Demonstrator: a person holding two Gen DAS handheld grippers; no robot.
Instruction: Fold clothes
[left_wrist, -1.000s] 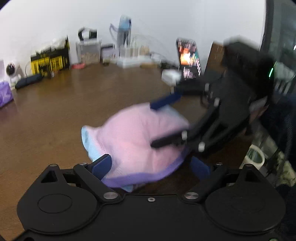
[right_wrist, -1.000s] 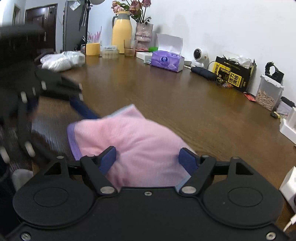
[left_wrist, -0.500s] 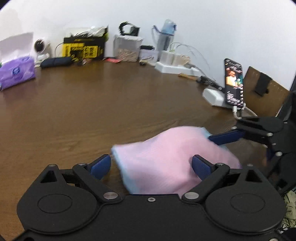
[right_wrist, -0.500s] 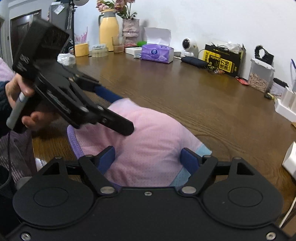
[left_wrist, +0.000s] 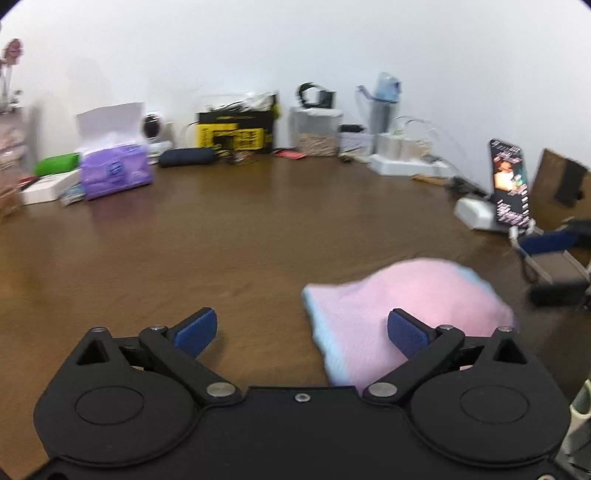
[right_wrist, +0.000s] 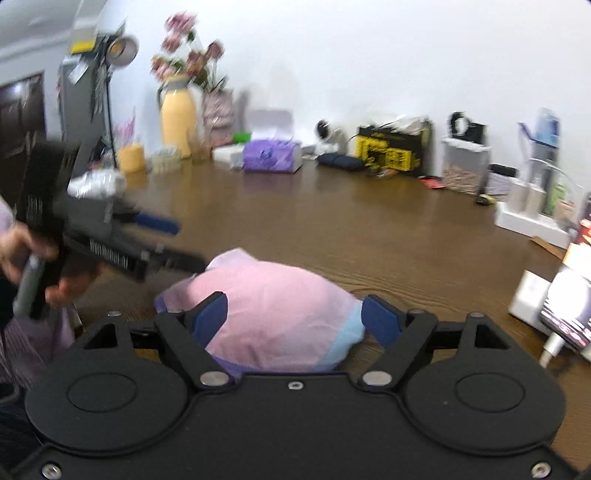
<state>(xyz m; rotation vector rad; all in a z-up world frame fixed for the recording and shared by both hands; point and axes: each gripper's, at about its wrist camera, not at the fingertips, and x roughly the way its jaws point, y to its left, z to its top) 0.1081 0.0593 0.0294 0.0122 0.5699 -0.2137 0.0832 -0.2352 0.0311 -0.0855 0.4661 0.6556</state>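
A folded pink cloth with light-blue and purple edges (left_wrist: 402, 302) lies in a mound on the brown wooden table (left_wrist: 240, 236). My left gripper (left_wrist: 301, 332) is open and empty; the cloth lies to its right, under its right finger. In the right wrist view the cloth (right_wrist: 273, 306) lies between the open fingers of my right gripper (right_wrist: 295, 317), which hold nothing. The left gripper (right_wrist: 147, 240) shows there at the left, held in a hand. The right gripper's blue fingertip (left_wrist: 546, 242) shows at the right edge of the left wrist view.
Along the far wall stand a purple tissue box (left_wrist: 114, 170), a yellow-black box (left_wrist: 236, 134), a small camera (left_wrist: 153, 127), a clear container (left_wrist: 317, 131), a power strip (left_wrist: 406, 166) and a lit phone (left_wrist: 509, 184). A yellow vase with flowers (right_wrist: 179, 118) stands at the far left.
The left gripper has swung left and away from the cloth, which now lies to its right. The right gripper stays open over the cloth. The cloth lies still.
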